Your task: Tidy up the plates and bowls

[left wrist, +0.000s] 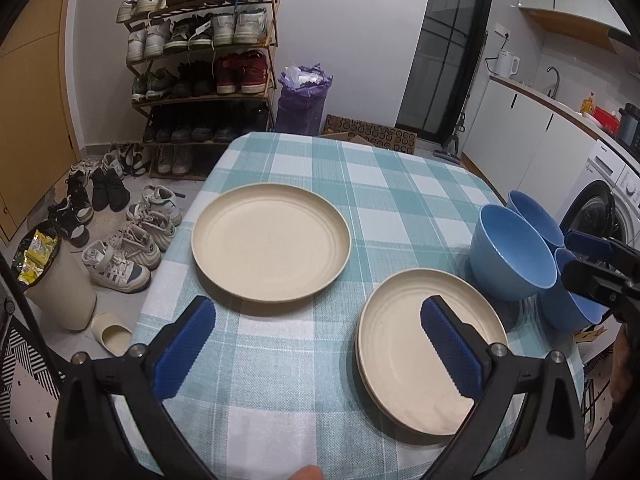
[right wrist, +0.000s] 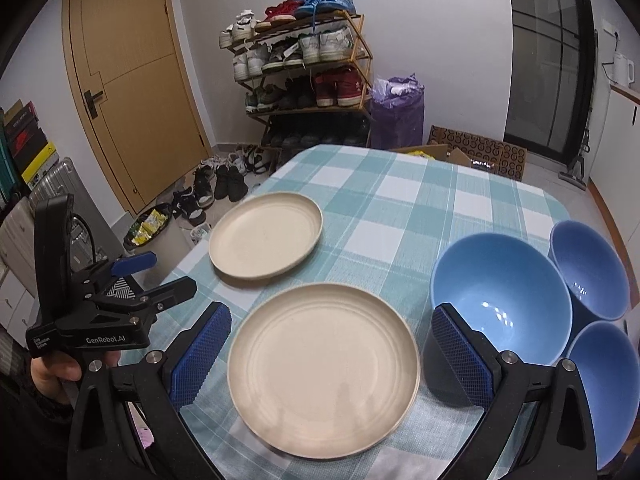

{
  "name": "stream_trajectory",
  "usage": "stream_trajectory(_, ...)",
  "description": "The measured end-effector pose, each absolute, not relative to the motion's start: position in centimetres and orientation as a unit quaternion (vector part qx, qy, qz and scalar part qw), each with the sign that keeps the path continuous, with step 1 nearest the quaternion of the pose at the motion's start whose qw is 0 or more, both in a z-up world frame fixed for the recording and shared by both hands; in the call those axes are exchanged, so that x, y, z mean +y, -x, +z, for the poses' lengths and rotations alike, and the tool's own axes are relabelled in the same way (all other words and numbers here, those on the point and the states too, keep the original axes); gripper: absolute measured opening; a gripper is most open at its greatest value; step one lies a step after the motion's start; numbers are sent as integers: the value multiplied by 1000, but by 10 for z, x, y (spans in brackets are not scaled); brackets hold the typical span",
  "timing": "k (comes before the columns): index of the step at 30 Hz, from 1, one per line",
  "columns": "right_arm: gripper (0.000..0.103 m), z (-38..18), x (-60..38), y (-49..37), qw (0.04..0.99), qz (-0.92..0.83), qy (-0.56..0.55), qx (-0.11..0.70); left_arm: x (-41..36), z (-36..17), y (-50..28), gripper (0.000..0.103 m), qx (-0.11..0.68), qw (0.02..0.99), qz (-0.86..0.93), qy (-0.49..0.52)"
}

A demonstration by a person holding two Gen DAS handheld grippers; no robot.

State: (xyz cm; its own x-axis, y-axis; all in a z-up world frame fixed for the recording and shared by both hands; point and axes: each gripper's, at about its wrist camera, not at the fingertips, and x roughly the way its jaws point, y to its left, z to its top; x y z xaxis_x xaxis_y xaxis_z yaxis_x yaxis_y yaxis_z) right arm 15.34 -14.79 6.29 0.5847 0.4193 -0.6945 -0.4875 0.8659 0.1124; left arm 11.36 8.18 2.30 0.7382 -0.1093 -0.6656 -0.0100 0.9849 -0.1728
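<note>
Two cream plates were seen on the checked bench (left wrist: pixel 304 168): the far plate (left wrist: pixel 271 247) lay alone, and the near plate (right wrist: pixel 324 368) was stacked on another. Three blue bowls (right wrist: pixel 500 292) were clustered just right of the stack. The left gripper (left wrist: pixel 316 344) and right gripper (right wrist: pixel 332 352) were held above the bench with fingers spread wide, nothing gripped.

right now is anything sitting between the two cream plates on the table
Nothing: only bare teal checked tablecloth separates the far round cream plate from the near round cream plate. The right wrist view shows that gap most plainly.
</note>
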Motion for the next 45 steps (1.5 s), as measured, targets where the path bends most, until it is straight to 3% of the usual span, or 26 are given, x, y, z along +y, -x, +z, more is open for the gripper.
stream_trajectory(20,102,116,-99,-173,891,283,53,352,123,58,-126,103,331,939,-2,91)
stream_trajectory(45,102,65,-64,-261,868,257,21,425,164,16,-189,103,374,919,43,117)
